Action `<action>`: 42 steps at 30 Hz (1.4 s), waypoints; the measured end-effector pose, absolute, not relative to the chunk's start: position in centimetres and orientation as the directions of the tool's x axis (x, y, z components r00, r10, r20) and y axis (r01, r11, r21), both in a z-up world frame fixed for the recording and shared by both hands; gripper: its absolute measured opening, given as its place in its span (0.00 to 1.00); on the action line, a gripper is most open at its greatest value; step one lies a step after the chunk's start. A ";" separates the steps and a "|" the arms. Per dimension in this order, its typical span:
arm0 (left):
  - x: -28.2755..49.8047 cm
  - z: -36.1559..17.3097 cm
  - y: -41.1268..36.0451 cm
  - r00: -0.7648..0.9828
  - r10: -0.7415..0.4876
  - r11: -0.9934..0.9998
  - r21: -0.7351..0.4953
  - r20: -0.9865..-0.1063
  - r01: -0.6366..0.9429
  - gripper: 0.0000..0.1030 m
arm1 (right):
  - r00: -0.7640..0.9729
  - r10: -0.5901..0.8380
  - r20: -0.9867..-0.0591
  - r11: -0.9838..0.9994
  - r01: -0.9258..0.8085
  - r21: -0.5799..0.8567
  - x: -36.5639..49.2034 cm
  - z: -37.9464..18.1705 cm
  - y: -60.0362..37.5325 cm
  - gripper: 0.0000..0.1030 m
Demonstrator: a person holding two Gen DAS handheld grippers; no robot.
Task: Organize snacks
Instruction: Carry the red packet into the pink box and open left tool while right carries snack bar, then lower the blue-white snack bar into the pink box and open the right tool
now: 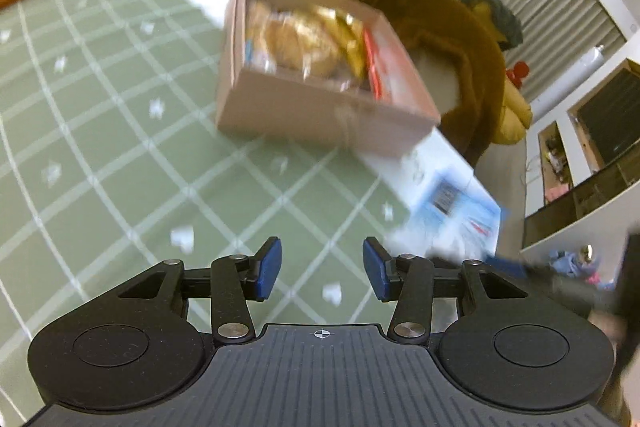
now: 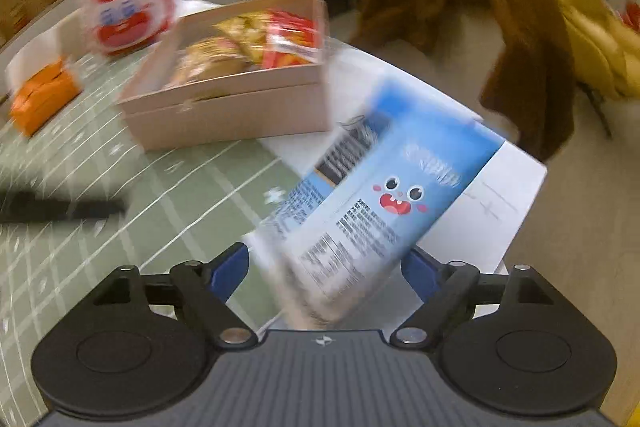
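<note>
The blue snack packet (image 2: 384,195) carries small print, seemingly a nutrition table, too blurred to read.

Snack packets (image 2: 256,43) in box (image 2: 224,115) on table (image 1: 100,131); pouch (image 2: 372,195) right of box, between right claw (image 2: 326,269) fingers.

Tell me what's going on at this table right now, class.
A person is sorting snacks with a claw in each hand. The right claw is shut on a blue snack packet with a cartoon face, held above the table's near edge. The left claw is open and empty over the green checked tablecloth. Ahead sits a cardboard box that already holds several snack packs. An orange pack and a red-and-white bag lie beyond it. The pictures are blurred.
</note>
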State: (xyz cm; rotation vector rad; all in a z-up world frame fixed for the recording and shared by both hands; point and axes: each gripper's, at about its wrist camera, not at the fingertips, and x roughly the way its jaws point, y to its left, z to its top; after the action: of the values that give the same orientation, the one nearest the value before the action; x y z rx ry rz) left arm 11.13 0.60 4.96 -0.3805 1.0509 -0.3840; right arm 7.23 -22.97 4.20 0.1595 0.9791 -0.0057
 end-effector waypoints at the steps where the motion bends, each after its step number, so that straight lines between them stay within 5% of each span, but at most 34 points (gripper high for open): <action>1: 10.7 4.7 0.6 0.441 -0.476 0.871 -0.477 -0.761 0.116 0.49 | 0.550 0.065 -0.833 0.981 0.116 0.153 7.9 3.9 -23.4 0.82; 6: 7.9 4.2 0.3 0.438 -0.439 0.894 -0.433 -0.785 0.119 0.48 | 0.517 0.052 -0.855 0.924 0.300 0.238 10.9 2.5 -24.8 0.85; 12: 5.8 4.0 0.8 0.431 -0.397 0.917 -0.371 -0.810 0.148 0.47 | 0.477 -0.087 -0.874 0.926 0.362 0.105 15.1 1.3 -23.7 0.97; 15: 5.3 3.9 1.9 0.435 -0.401 0.913 -0.389 -0.807 0.120 0.47 | 0.463 -0.151 -0.873 0.948 0.319 0.005 16.5 0.6 -22.7 0.99; 24: 4.8 3.9 2.7 0.437 -0.394 0.914 -0.395 -0.809 0.093 0.47 | 0.514 0.007 -0.858 0.999 0.039 0.031 10.2 1.0 -21.3 0.89; 32: 4.5 4.2 1.1 0.422 -0.396 0.917 -0.378 -0.816 0.129 0.47 | 0.482 0.149 -0.864 0.976 -0.211 0.050 3.5 1.5 -19.0 0.91; 38: 4.1 4.8 0.5 0.427 -0.387 0.921 -0.361 -0.818 0.144 0.47 | 0.476 0.117 -0.872 0.985 -0.168 0.041 3.4 1.5 -18.4 0.95; 42: 4.1 5.3 0.9 0.436 -0.390 0.919 -0.369 -0.811 0.136 0.47 | 0.481 0.103 -0.870 0.989 -0.141 0.039 3.9 1.9 -18.1 0.82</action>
State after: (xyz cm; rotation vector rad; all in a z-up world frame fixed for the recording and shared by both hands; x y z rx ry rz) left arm 4.09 0.89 5.25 -0.2645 1.0727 -0.3321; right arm 3.86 -18.11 1.89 -0.0395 1.0582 0.1493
